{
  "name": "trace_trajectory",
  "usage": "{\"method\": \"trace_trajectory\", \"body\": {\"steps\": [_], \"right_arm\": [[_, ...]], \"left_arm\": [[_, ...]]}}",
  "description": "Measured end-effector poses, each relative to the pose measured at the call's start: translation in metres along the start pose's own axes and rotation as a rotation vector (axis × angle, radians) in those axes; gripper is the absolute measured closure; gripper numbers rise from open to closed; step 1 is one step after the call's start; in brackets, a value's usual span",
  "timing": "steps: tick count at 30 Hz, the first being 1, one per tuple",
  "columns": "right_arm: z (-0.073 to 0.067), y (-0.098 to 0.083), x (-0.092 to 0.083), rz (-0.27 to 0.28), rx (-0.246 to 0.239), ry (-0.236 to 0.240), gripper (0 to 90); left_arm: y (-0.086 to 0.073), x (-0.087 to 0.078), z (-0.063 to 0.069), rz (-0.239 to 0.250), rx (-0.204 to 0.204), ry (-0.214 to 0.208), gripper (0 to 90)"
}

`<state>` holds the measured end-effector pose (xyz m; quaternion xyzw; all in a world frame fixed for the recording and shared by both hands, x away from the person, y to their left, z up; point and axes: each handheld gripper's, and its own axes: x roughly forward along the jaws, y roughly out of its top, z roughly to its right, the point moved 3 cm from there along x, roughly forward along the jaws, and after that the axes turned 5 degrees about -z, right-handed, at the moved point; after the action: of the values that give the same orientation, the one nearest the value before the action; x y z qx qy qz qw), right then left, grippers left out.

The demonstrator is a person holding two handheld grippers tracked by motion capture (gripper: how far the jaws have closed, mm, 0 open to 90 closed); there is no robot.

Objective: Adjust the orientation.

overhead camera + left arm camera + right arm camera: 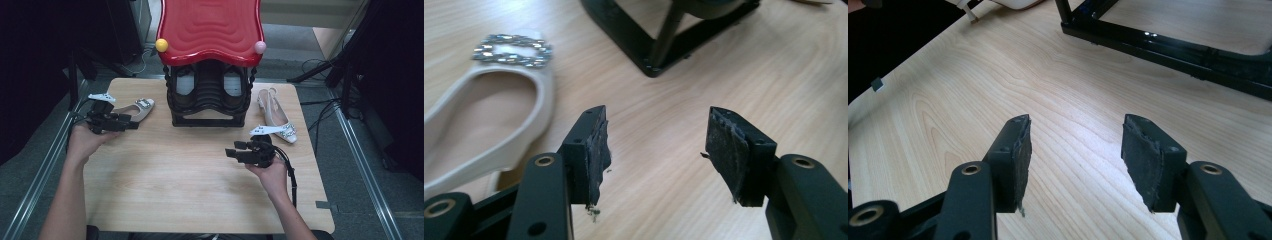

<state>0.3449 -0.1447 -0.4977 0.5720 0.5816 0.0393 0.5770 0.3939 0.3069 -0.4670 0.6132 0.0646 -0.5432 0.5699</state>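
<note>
Left gripper (654,160): my jaws stand well apart with nothing between the worn pads (599,150) but bare table (664,115); no pad touches anything. The beige shoe (489,120) lies just off the left jaw in the left gripper view, its open heel end nearest me and its rhinestone buckle (511,49) at the far toe. In the high view the same gripper (131,121) sits at the heel of this shoe (137,109), whose long axis runs away from my hand toward the black rack (209,102). The jaws' gap points past the shoe rather than at it, so I judge the next move turns on swinging the left gripper sideways until the shoe's side wall comes between the pads.

Right gripper (1075,160): jaws also apart and empty, over bare wood, with the rack's base frame (1168,47) well ahead. In the high view this gripper (234,150) hangs just beside the toe of the second shoe (277,117), which lies at the table's right, its long axis running front to back and its slingback strap at the far end.

The red, wavy top (210,27) of the rack overhangs its shelves, where further shoes (184,84) stand. My left hand is much the nearer to the beige shoe.
</note>
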Motion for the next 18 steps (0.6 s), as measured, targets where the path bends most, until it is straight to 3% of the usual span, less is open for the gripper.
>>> {"method": "trace_trajectory", "body": {"steps": [4, 11, 18], "right_arm": [[0.000, -0.004, -0.002, -0.004, 0.007, -0.010, 46.3], [0.000, -0.012, -0.008, -0.004, 0.018, -0.026, 46.3], [0.003, -0.019, -0.013, -0.003, 0.035, -0.040, 46.3]], "left_arm": [[0.001, -0.003, -0.010, -0.008, -0.011, 0.039, 44.1], [0.003, -0.003, -0.028, 0.006, -0.047, 0.035, 45.2], [0.002, 0.001, -0.048, -0.012, -0.078, 0.063, 46.5]]}}
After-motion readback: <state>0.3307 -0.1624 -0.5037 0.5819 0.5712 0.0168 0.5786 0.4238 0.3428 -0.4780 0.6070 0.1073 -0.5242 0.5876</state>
